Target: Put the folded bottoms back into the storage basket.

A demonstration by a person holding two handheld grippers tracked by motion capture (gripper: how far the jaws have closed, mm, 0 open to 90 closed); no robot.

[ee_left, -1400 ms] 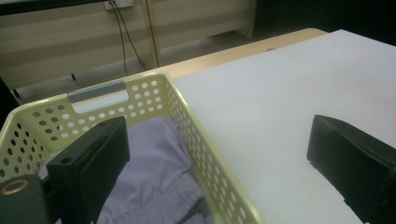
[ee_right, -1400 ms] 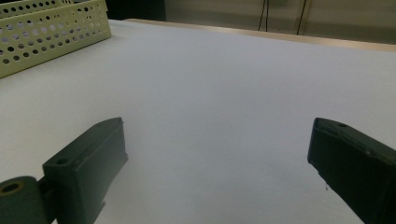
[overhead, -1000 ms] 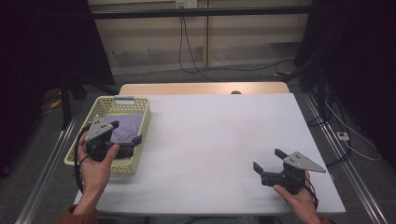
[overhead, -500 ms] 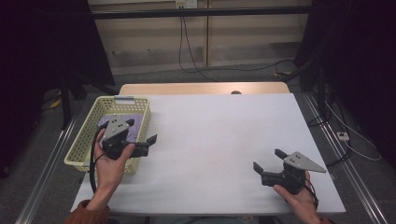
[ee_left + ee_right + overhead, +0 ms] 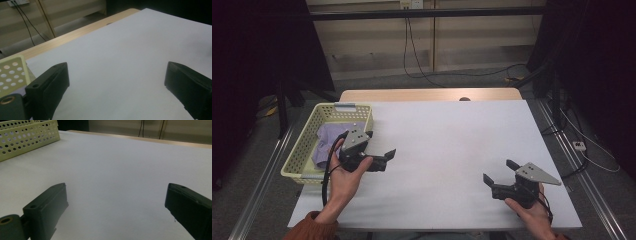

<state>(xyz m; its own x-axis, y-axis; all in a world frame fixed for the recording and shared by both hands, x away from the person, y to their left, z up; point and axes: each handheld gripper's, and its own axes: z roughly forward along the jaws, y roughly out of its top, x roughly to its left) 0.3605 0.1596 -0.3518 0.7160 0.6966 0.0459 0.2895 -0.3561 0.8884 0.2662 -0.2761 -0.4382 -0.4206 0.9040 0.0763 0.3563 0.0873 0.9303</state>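
Beside the yellow basket (image 5: 307,145) at the worktop's (image 5: 447,150) left edge, where the lilac cloth (image 5: 326,142) lies inside, the left hand-held gripper (image 5: 381,156) hangs spread and empty, so it should turn back and pinch a raised fold, while the right hand-held gripper (image 5: 499,172) waits spread.

Two grippers (image 5: 379,145) (image 5: 501,172), one perforated yellow basket (image 5: 304,145), one lilac cloth (image 5: 324,145) and one desk (image 5: 447,145) are counted.
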